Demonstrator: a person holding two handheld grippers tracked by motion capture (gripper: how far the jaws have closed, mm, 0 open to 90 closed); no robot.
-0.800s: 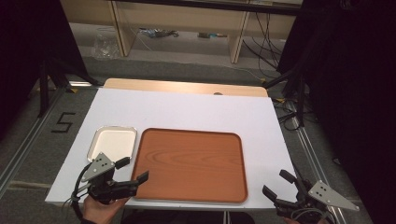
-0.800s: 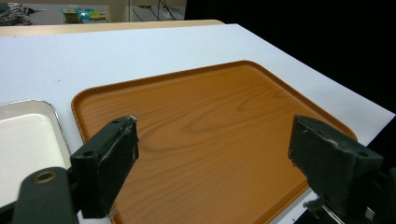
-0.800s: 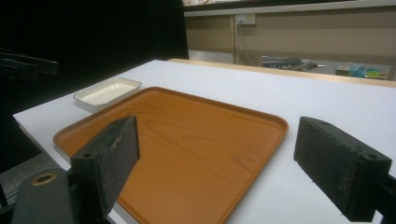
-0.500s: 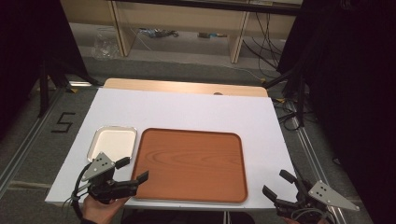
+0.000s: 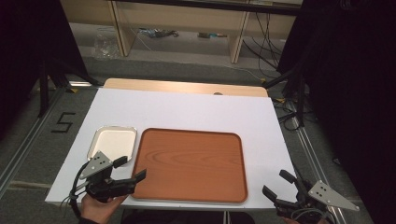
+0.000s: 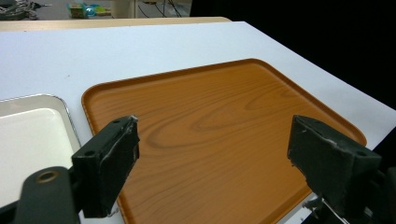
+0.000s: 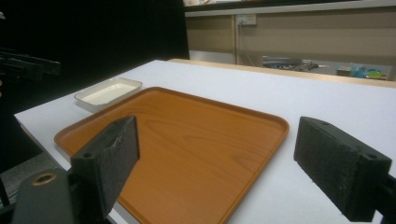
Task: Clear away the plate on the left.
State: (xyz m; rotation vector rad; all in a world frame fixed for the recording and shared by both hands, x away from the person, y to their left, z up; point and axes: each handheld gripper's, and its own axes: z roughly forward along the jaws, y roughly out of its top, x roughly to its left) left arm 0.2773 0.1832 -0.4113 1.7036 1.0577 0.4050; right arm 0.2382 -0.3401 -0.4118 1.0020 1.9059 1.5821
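A brown wood-grain tray [image 5: 189,164] lies near the front of the white table [image 5: 187,112], with nothing on it; it also fills much of the left gripper view [image 6: 219,121] and the right gripper view [image 7: 187,140]. A small white metal-rimmed dish [image 5: 112,141] sits just left of the tray. My left gripper [image 5: 130,168] hovers over the table's front left corner, jaws wide open and empty, pointing toward the tray's near left corner. My right gripper [image 5: 277,183] hangs off the table's front right corner, open and empty.
Behind the table stand low wooden shelves [image 5: 182,28] with cables and small items on the floor. Black curtains flank both sides. A floor mark shaped like a 5 [image 5: 63,122] lies to the left. The table's far half is bare white surface.
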